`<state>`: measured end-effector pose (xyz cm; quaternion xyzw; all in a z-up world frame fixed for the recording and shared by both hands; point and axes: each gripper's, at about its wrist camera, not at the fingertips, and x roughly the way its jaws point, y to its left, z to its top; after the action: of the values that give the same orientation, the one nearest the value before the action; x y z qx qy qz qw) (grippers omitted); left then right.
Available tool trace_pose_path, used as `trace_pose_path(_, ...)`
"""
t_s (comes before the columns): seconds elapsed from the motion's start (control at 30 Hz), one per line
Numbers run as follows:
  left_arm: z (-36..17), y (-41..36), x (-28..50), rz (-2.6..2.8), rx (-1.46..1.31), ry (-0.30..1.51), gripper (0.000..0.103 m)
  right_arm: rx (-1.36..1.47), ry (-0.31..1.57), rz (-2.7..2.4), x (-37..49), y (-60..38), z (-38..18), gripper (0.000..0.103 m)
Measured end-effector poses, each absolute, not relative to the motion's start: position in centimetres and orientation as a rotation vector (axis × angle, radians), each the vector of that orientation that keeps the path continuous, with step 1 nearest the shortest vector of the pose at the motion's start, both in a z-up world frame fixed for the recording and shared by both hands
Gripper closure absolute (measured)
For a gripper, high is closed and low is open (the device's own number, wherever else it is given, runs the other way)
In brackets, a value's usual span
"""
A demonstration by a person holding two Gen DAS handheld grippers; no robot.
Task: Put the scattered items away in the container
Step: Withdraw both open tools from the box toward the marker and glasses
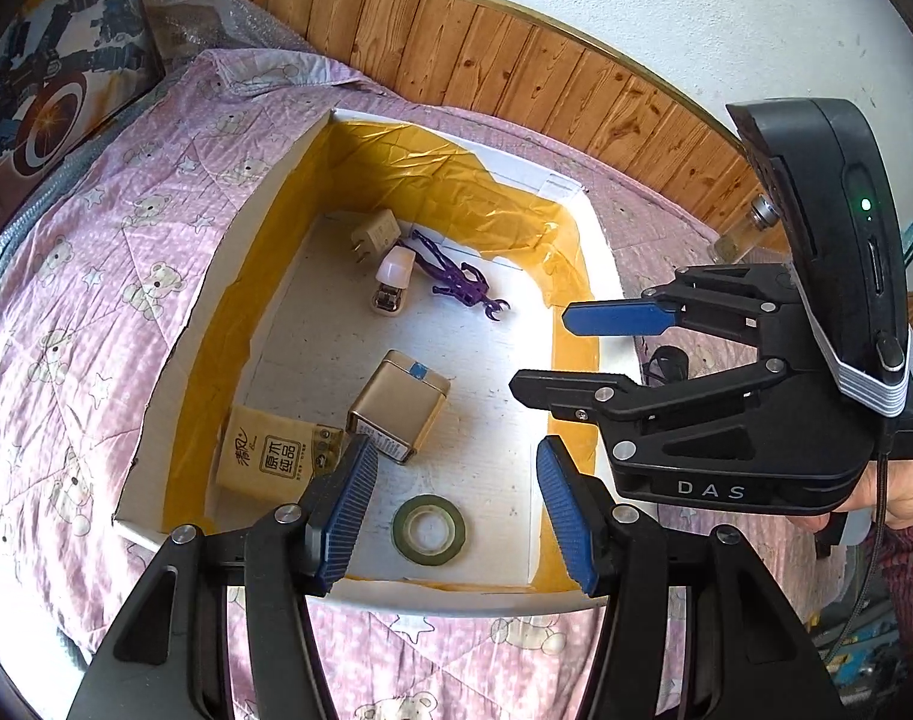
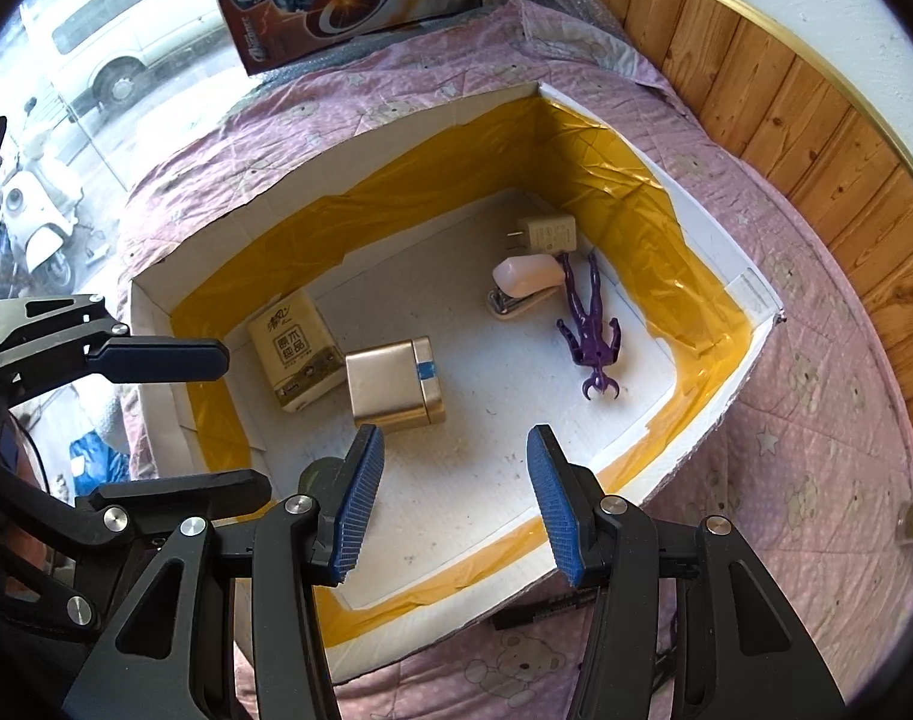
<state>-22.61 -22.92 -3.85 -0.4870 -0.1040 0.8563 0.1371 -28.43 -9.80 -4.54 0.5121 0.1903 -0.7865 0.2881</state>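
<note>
Looking into the container (image 1: 276, 180), a white box lined with yellow tape on the pink quilt (image 1: 96, 276), we find a tape roll (image 1: 430, 529), gold tin (image 1: 399, 405), tissue pack (image 1: 270, 453), stapler (image 1: 390, 279), charger (image 1: 375, 234) and purple figure (image 1: 456, 279) already inside. Our left gripper (image 1: 456, 510) and right gripper (image 2: 450, 501) both hover over the box with jaws spread wide, holding nothing. We judge the step to be between placements; next we must reach outside the box, perhaps for the dark object (image 1: 666, 363) beside its rim.
</note>
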Motion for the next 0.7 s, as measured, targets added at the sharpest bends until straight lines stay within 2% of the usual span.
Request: trace_pose_path(0.7, 0.0, -21.1, -17.6, 2.52, -1.304, -0.215, 0.046, 1.304, 0.458, -2.171, -22.4, -8.2, -1.0, 0.05)
